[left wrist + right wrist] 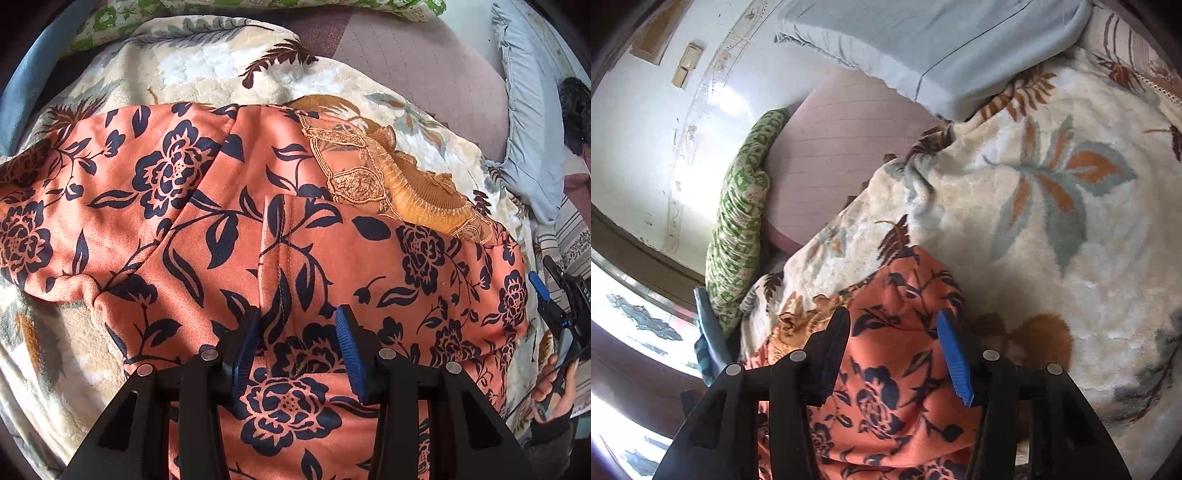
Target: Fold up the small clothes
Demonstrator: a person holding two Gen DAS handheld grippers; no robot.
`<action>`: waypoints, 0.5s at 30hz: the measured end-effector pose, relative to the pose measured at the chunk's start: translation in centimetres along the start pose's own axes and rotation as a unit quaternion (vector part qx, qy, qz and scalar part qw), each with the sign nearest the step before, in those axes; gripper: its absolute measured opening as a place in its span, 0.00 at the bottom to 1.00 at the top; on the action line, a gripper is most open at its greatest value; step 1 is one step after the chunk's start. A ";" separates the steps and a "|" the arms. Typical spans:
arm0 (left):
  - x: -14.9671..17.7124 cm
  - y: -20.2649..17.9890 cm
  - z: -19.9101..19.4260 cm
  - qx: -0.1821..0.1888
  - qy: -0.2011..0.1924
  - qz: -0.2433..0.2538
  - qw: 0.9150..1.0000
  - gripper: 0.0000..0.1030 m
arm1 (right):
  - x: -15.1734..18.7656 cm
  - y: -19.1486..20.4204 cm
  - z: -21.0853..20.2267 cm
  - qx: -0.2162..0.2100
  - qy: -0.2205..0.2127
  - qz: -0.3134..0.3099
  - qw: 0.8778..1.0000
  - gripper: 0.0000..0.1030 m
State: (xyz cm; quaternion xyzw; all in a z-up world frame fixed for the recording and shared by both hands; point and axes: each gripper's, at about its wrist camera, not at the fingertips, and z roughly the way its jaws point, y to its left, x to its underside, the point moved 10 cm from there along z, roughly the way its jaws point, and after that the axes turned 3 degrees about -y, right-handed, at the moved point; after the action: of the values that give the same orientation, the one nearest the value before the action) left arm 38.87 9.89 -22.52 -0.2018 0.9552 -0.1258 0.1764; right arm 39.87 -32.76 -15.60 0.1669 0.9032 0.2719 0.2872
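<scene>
Left wrist view: left gripper (297, 325) and right gripper (894, 328) hover half-open, gripping nothing, over orange navy-flowered fabric garment (229, 229).

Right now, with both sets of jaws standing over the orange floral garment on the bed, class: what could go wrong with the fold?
1. The gold embroidered garment overlaps the orange floral garment; a fold may drag it along.
2. The plush blanket is soft; closing jaws might pinch it too.
</scene>
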 end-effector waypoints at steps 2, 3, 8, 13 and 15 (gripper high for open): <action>0.1 0.0 -0.3 0.004 -0.001 -0.002 1.000 0.39 | 0.2 0.9 1.5 0.000 0.022 0.006 1.000 0.50; 0.1 0.1 -0.4 0.007 -0.001 -0.004 1.000 0.39 | 0.3 1.2 2.2 0.011 0.030 0.000 0.999 0.50; 0.2 0.4 -0.6 0.012 0.001 -0.008 1.000 0.40 | 0.0 1.2 4.7 0.099 0.050 -0.046 0.993 0.50; 0.3 0.4 -0.7 0.020 0.003 -0.011 1.000 0.39 | -0.5 -1.7 6.5 0.163 0.066 -0.023 0.984 0.42; 0.2 0.4 -0.7 0.022 0.003 -0.009 1.000 0.39 | -0.5 -2.3 7.0 0.197 0.069 -0.041 0.977 0.29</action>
State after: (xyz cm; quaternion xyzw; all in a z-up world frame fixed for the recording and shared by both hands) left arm 38.24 10.25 -22.06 -0.2064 0.9507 -0.1492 0.1773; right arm 44.21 -32.06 -21.47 0.1644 0.9626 0.0873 0.1968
